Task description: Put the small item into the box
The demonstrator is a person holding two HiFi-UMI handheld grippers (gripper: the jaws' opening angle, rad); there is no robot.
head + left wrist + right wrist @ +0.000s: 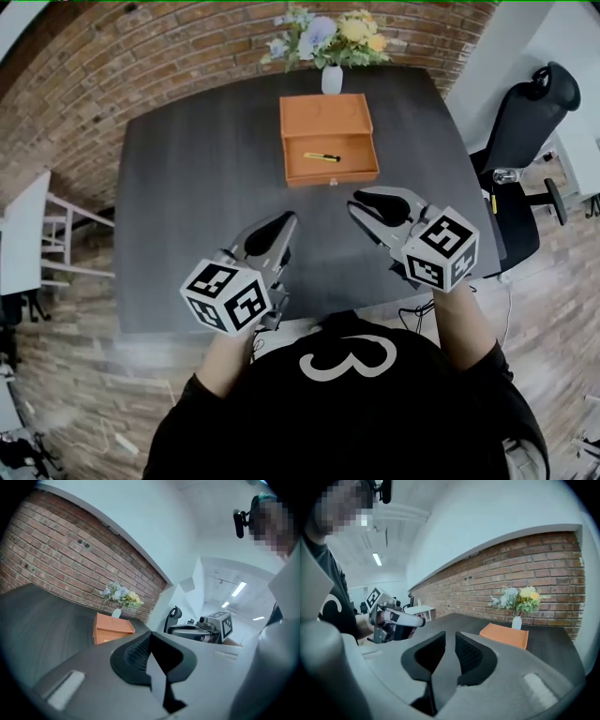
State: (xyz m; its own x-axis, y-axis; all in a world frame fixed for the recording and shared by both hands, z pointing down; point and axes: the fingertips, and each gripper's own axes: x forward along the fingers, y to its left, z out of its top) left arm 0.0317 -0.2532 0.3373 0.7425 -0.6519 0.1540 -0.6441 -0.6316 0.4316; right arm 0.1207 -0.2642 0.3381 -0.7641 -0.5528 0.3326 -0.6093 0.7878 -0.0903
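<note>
While both grippers hang over the near part of the dark bench (206, 187), the orange box (325, 116) stands open-topped at the upper centre of the head view. The small item (322, 157), slim and yellow with a dark end, lies on the box floor a little left of its middle; nothing else is in the box. Just behind the box stands a white vase (332, 80) holding flowers (328, 36), against a brick wall (187, 37).

The left gripper (284, 222) sits at the lower left of that view, its fingers pressed together on nothing. The right gripper (364, 201), lower right of centre, has its fingers a narrow gap apart, and the gap is empty. Both are well apart from the box.

Only the head view looks into the box. Each gripper view sees it from the side as an orange block, so the item cannot be made out there. Each gripper view also shows the other gripper in the person's hand, and the left gripper view shares the office chair (525, 141) with the head view.
</note>
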